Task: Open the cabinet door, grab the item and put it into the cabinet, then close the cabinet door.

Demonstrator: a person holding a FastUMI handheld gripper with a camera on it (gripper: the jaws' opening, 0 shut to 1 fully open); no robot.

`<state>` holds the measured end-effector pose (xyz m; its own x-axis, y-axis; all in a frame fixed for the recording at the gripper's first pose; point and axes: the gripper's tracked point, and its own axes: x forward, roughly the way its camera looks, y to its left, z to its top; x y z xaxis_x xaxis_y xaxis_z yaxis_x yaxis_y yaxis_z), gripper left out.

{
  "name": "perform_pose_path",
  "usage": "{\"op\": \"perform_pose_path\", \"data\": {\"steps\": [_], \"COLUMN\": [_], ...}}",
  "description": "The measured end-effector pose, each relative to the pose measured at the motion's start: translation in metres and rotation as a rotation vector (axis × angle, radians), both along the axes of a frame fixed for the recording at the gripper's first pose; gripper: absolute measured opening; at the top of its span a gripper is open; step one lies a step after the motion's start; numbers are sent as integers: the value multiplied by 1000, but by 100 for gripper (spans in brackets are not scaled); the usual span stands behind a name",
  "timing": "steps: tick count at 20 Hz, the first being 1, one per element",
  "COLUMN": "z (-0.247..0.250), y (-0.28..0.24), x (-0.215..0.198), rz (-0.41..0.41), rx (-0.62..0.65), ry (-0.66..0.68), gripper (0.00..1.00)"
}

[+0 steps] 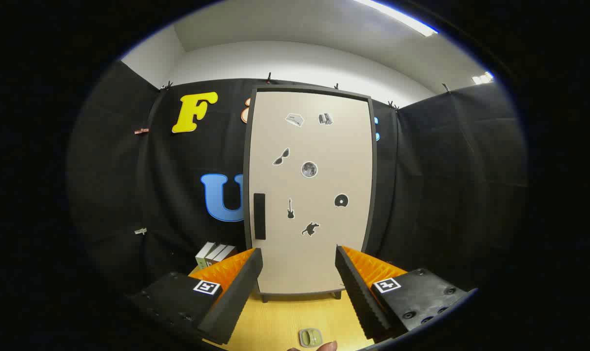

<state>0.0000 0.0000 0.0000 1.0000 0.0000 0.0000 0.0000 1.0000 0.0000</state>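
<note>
One small greenish item (310,337) lies on the wooden surface (285,321), low between the two fingers of the tool (299,258) and nearer than their tips; a fingertip (327,346) shows just beside it. The tool's fingers stand wide apart, gripping nothing. Beyond them stands one cabinet (309,190), upright on short feet, its door shut. The door carries one dark handle (259,216) near its left edge and seven small stickers. Left of the cabinet, three books (214,253) stand side by side on the surface.
</note>
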Motion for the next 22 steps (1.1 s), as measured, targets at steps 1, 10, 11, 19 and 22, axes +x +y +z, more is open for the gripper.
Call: {"op": "perform_pose_path", "data": {"steps": [1,10,11,19,22], "z": [1,-1,-1,2,-1], "y": [0,5,5,3,2], "x": [0,6,5,7,8], "rz": [0,18,17,13,13], "rx": [-3,9,8,16,17], "ry": [-3,2,3,-7,-1], "gripper": [98,98,98,98,98]}}
